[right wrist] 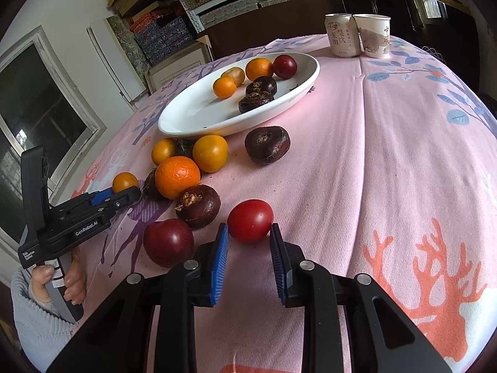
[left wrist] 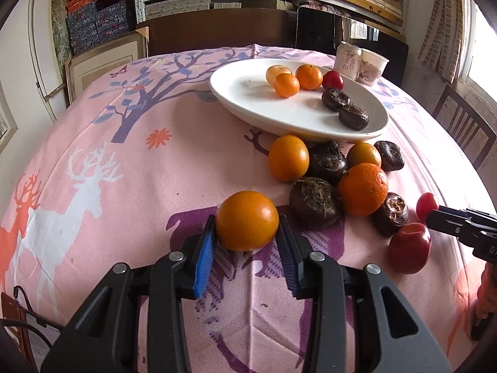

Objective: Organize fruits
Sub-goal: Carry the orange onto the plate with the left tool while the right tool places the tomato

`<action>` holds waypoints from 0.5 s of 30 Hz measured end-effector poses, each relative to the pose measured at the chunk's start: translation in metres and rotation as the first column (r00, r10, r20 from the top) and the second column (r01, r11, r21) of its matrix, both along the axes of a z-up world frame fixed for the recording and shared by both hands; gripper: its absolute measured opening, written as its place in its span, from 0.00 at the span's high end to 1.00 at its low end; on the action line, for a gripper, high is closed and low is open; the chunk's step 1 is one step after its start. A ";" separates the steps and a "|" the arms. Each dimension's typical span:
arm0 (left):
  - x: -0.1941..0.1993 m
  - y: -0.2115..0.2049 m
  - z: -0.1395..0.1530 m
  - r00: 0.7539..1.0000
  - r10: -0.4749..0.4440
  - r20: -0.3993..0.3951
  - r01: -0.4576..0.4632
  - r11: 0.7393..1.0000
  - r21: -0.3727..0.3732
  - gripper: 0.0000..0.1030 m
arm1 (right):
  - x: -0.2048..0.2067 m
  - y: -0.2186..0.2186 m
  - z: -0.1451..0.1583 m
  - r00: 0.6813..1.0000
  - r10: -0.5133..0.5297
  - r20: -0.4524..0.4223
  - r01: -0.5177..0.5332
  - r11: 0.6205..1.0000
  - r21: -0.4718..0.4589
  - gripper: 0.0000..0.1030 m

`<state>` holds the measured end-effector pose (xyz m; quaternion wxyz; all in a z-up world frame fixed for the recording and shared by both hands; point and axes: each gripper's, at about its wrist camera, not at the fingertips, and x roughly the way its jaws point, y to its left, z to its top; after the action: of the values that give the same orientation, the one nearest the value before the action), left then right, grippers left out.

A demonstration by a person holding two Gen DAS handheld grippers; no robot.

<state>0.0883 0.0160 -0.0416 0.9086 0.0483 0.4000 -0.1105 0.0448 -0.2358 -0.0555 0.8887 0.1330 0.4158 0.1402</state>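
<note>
Left gripper (left wrist: 247, 233) is spreading around an orange (left wrist: 247, 220) on the counter's near side; right gripper (right wrist: 248, 242) is bracketing a tomato (right wrist: 250, 220), spread too; both round, smooth, roll-prone, so pinch mid-sides gently

Right gripper (right wrist: 249, 234) open around small glossy red tomato (right wrist: 250, 220) on pink-clothed desk (right wrist: 388, 161); dark red plum (right wrist: 168, 242) just beside; white oval ceramic plate (right wrist: 186, 118) of fruit beyond.
</note>
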 end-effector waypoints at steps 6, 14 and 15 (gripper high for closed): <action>-0.008 -0.002 0.013 0.998 -0.001 0.065 0.001 1.000 0.005 0.64 | -0.004 -0.005 0.004 0.999 -0.021 0.024 0.020 1.000 0.010 0.74; 0.031 -0.031 0.057 0.991 -0.040 0.131 0.042 0.999 -0.007 0.64 | 0.013 -0.016 0.041 0.992 -0.059 0.107 0.057 0.998 0.017 0.74; 0.040 -0.036 0.060 0.991 -0.041 0.131 0.043 0.999 -0.011 0.64 | 0.021 -0.015 0.048 0.992 -0.062 0.113 0.061 0.998 0.016 0.74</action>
<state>0.1281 -0.0202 0.0187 0.9306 0.0578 0.3377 -0.1288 0.0661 -0.2512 -0.0075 0.9140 0.1429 0.3593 0.1226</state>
